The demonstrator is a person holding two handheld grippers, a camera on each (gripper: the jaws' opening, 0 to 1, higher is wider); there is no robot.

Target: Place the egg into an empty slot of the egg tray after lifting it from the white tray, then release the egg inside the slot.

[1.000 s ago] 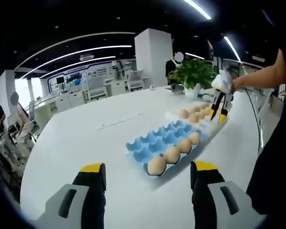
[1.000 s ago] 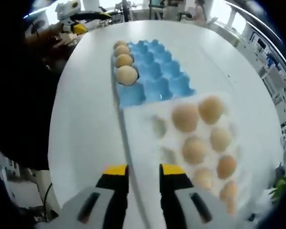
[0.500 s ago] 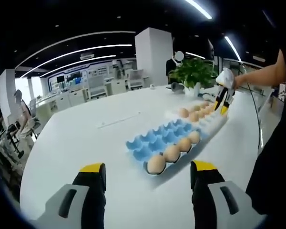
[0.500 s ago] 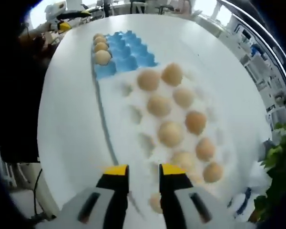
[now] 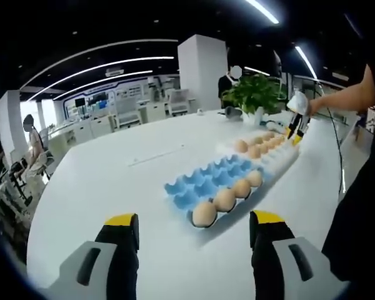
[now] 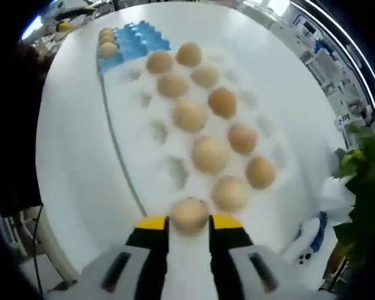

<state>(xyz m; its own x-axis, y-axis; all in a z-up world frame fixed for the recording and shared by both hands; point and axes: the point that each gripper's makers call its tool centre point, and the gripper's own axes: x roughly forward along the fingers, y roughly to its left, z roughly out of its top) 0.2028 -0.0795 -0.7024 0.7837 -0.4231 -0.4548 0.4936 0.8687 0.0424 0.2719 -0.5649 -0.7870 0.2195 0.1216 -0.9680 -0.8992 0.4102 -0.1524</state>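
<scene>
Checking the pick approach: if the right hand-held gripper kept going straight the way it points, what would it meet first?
The right hand-held gripper would first meet the nearest egg in the white tray; it already sits between the yellow tips. Whether they touch it is unclear.

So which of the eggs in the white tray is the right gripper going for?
The egg at the near end of the white tray, lying right between the right gripper's yellow-tipped fingers; the other eggs sit farther up the tray.

Blue egg tray [image 5: 207, 181]; tan eggs [image 6: 190, 116]; white tray [image 6: 262, 134]; yellow-tipped jaws.
</scene>
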